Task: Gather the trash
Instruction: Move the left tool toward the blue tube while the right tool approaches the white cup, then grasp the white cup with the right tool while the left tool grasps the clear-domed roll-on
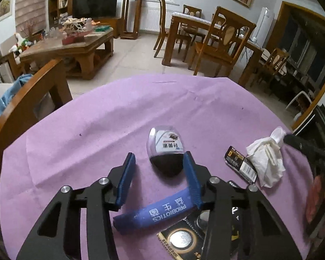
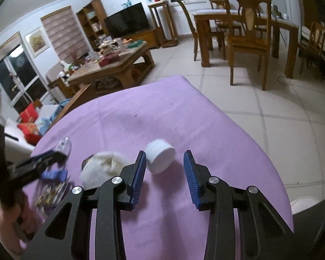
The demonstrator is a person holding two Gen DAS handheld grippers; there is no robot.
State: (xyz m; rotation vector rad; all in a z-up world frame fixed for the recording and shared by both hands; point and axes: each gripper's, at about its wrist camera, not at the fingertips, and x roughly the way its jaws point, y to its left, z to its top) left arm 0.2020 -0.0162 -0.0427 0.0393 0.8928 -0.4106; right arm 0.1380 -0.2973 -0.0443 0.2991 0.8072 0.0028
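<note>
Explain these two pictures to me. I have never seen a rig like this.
There is no robot here. A person holds a tool in each hand, each with two blue-padded jaws and a camera looking along them. One view is from the left gripper, the other from the right gripper. On the purple cloth lie a silver pouch, a blue sachet, a black wrapper, a crumpled tissue, a battery card and a white tub. Both pairs of jaws stand open and hold nothing. The sachet lies under the left pair, and the tub sits just ahead of the right pair.
</note>
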